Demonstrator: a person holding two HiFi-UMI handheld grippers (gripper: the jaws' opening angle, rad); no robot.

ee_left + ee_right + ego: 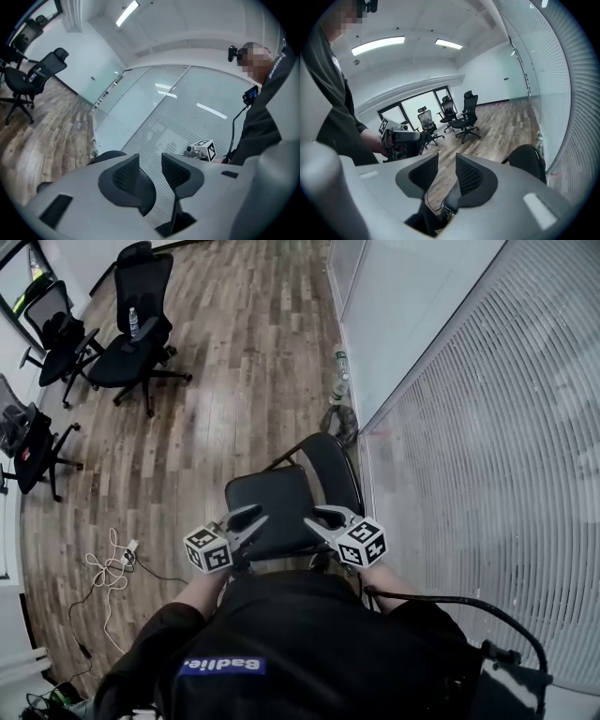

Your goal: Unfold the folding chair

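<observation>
Black padded folding chair [281, 498] looks already open at 12 o'clock from the person, and with the left gripper [251, 517] and right gripper [323, 517] both part-open, holding nothing over the seat's near edge, I'd just press the seat down evenly so it sits fully flat.

Plainly an office. Furnished with black high-backed swivel chairs [139, 329] on star bases, grouped at the far side of the room. Floored in wood-look planks [244, 362], bare through the middle. Walled along one side by a tall glass partition [487, 427], frosted in fine horizontal stripes. Lit from a white ceiling by long strip lights [377, 45]. Closed at the far end by dark-framed windows [410, 108] behind the chairs. Strewn near one edge of the floor with a loose white cable [111, 568].
</observation>
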